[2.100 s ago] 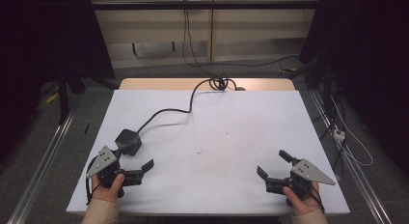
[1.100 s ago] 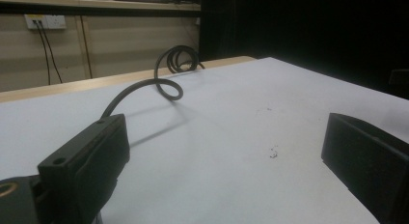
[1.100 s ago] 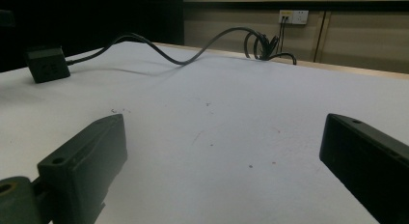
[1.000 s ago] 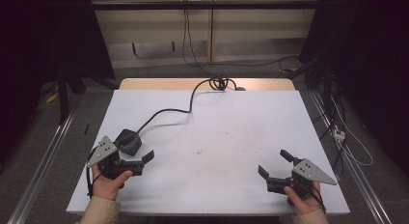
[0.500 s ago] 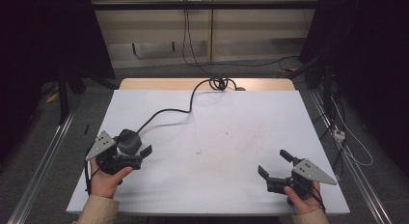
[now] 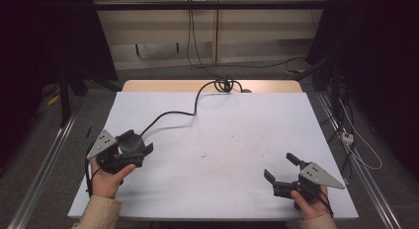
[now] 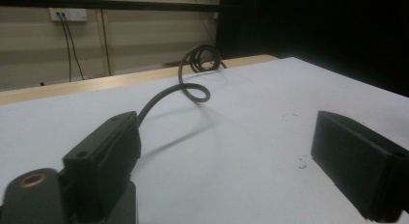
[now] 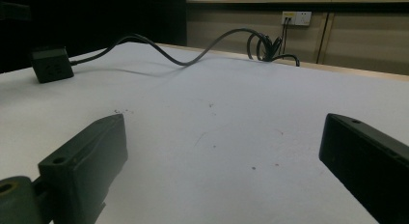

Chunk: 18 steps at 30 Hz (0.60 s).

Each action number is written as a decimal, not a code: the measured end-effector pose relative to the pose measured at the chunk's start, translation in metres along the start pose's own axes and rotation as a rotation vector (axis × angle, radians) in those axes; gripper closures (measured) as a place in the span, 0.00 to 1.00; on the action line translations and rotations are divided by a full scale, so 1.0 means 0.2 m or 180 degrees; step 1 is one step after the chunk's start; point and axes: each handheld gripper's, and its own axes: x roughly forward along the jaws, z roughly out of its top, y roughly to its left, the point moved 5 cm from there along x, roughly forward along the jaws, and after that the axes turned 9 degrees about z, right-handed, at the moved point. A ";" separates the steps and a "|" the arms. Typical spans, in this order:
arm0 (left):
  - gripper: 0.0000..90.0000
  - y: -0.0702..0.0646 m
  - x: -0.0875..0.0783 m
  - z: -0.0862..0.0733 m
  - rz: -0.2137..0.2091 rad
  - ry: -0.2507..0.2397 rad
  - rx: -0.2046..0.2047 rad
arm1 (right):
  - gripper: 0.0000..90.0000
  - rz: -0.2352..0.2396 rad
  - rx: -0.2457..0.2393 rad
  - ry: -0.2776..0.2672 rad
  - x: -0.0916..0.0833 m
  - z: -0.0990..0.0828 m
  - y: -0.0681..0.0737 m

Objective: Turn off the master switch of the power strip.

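A black plug block point(image 6: 129, 138) lies at the table's left, and its dark cable point(image 6: 193, 106) runs back to a coil point(image 6: 225, 84) at the far edge. My left gripper point(image 6: 141, 144) sits right against the block. In the left gripper view the jaws point(image 7: 226, 132) stand apart with bare table between them, and the cable point(image 7: 169, 93) comes out from behind the left jaw. These jaws have just been closing a little, with nothing between them. My right gripper point(image 6: 280, 166) rests open near the front right, its jaws point(image 8: 224, 132) empty. The right gripper view has the block point(image 8: 50, 64) far off at the left.
The white table top point(image 6: 237, 130) has a wooden strip point(image 6: 163, 86) along its far edge. Loose cables point(image 6: 356, 145) lie on the floor to the right, and a metal rail point(image 6: 47, 165) runs along the left.
My left gripper has moved away from the person and up against the plug block. The right gripper has stayed where it was.
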 end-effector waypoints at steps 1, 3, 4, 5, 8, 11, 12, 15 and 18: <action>0.13 0.00 0.00 0.00 -0.0013 0.0002 -0.0001 | 0.03 0.0000 0.0000 0.0000 0.00 0.00 0.00; 0.18 0.01 0.00 0.00 -0.0013 0.0027 0.0008 | 0.03 -0.0002 0.0005 -0.0001 0.00 0.00 0.00; 0.20 0.01 0.00 0.01 -0.0031 0.0030 0.0003 | 0.03 -0.0005 0.0005 0.0001 0.00 0.00 0.00; 0.22 0.01 0.01 0.01 -0.0016 0.0028 0.0014 | 0.03 -0.0006 0.0003 0.0001 0.00 0.00 0.00; 0.25 0.02 0.01 0.01 -0.0021 0.0054 0.0022 | 0.03 -0.0003 0.0003 0.0002 0.00 0.00 0.00; 0.31 0.02 0.02 0.01 -0.0028 0.0075 0.0046 | 0.03 -0.0001 0.0002 0.0003 0.00 0.00 0.00; 0.32 0.02 0.02 0.01 -0.0021 0.0076 0.0055 | 0.03 0.0002 0.0000 0.0005 0.00 0.00 0.00; 0.38 0.03 0.03 0.01 -0.0031 0.0077 0.0062 | 0.04 0.0002 -0.0003 0.0009 0.00 0.00 0.00; 0.42 0.03 0.03 0.01 -0.0016 0.0086 0.0064 | 0.04 0.0001 -0.0004 0.0010 0.00 0.00 0.00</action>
